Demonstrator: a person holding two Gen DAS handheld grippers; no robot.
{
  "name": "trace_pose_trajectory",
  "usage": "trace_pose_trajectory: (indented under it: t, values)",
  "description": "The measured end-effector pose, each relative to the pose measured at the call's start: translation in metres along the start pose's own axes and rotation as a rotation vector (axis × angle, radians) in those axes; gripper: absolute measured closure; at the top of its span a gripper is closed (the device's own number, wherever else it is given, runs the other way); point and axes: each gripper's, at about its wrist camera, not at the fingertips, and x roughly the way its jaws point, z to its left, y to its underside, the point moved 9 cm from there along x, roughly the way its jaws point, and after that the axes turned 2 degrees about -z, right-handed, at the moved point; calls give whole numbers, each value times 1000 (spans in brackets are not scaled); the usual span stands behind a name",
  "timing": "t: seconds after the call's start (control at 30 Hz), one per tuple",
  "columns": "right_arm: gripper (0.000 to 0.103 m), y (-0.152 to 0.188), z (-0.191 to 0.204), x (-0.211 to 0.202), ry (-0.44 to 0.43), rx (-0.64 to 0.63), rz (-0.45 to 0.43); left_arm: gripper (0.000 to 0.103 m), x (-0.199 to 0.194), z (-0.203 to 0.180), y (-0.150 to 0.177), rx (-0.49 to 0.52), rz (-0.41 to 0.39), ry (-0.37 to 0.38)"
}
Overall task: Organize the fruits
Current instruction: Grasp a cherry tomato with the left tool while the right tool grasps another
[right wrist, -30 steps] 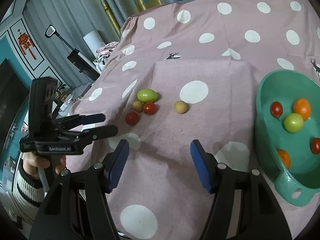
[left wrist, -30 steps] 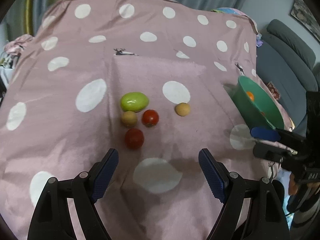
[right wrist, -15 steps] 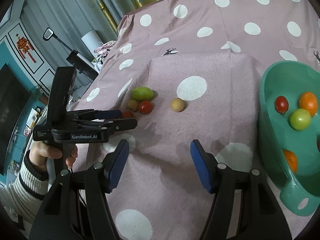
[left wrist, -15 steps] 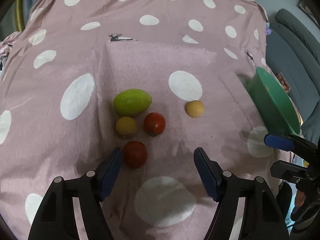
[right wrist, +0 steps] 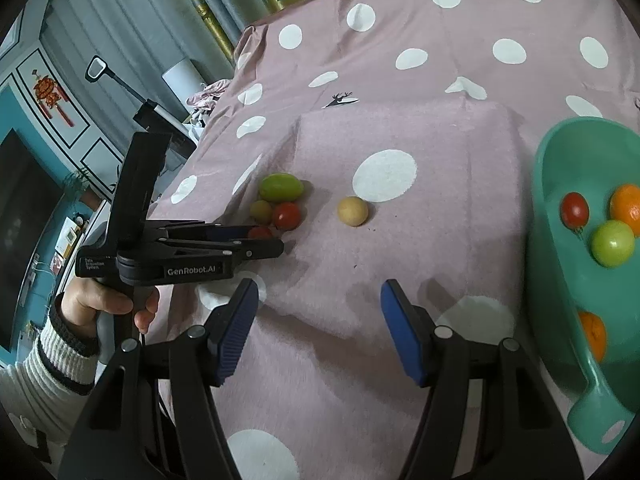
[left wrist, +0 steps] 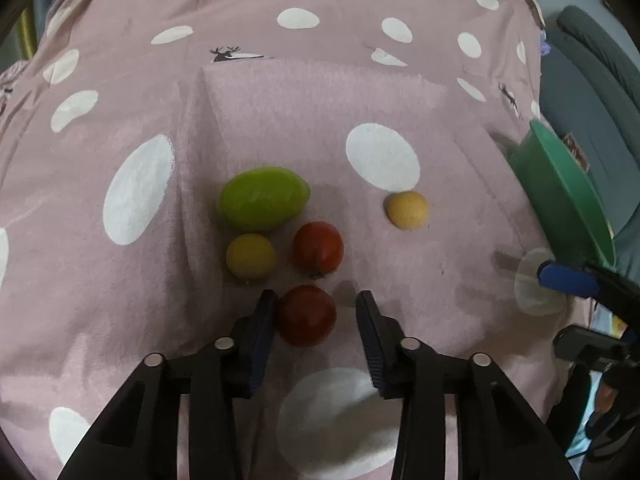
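Pink white-dotted cloth (left wrist: 280, 92), teal bowl (right wrist: 560, 280), red tomato (left wrist: 306, 315)

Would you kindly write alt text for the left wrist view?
The left gripper is closing around a red tomato on a pink polka-dot cloth. Beyond lie another tomato, a green mango and two yellowish fruits; a green bowl sits right.

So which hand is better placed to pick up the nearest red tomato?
Left. Its tongs already straddle the red tomato and are closing, one pad touching, the other still apart. The right tongs hang open over bare cloth beside the green bowl.
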Motion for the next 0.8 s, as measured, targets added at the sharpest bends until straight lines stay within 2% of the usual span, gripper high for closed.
trace_pose_trajectory:
  t: [0.07,0.23,0.43,0.5,0.57,0.8]
  values:
    - [38,-1,0,2,-3,-1,2,74,1,-1,-1,5,-4,-1]
    - [38,-3,7,12,-7,-25,21,74,-4,-3,2,1,-21,29]
    - [38,-16,17,38,-25,-53,53,74,-36,9,0,-73,-114,84]
    - [41,-18,22,51,-34,-71,79,74,-49,14,-3,-94,-146,110]
    - [43,-20,27,64,-37,-93,102,74,-57,21,-5,-107,-167,104]
    - [52,-33,42,111,17,-207,161,74,-66,38,-15,-138,-206,103]
